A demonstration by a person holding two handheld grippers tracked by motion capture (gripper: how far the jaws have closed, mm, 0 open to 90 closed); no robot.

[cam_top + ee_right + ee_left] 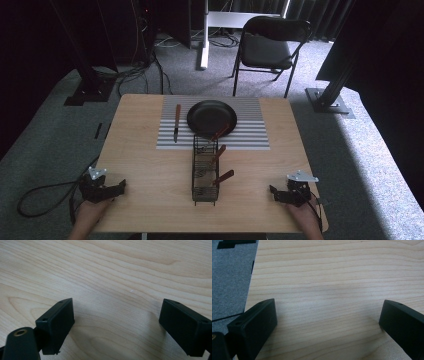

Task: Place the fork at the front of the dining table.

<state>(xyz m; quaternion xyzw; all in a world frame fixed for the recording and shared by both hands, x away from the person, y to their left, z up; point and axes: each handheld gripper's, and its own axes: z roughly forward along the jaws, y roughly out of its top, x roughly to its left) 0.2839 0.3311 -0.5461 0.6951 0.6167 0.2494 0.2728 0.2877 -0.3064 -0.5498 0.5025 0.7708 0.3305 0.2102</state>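
Note:
My left gripper [119, 188] rests on the wooden table [150, 170] at its near left corner, held by a hand. In the left gripper view its jaws stand wide apart over bare wood, so the left gripper [327, 315] is open and holds nothing. My right gripper [273, 192] sits near the table's front right corner, also hand-held. The right gripper view shows the right gripper [116, 315] open, with bare wood between the jaws.
A black wire caddy [205, 167] stands mid-table with wooden-handled utensils [223, 176] sticking out. Behind it a striped placemat [252, 131] carries a black plate [211, 116] and a wooden-handled knife [176, 121]. A black chair [270, 47] stands beyond the table.

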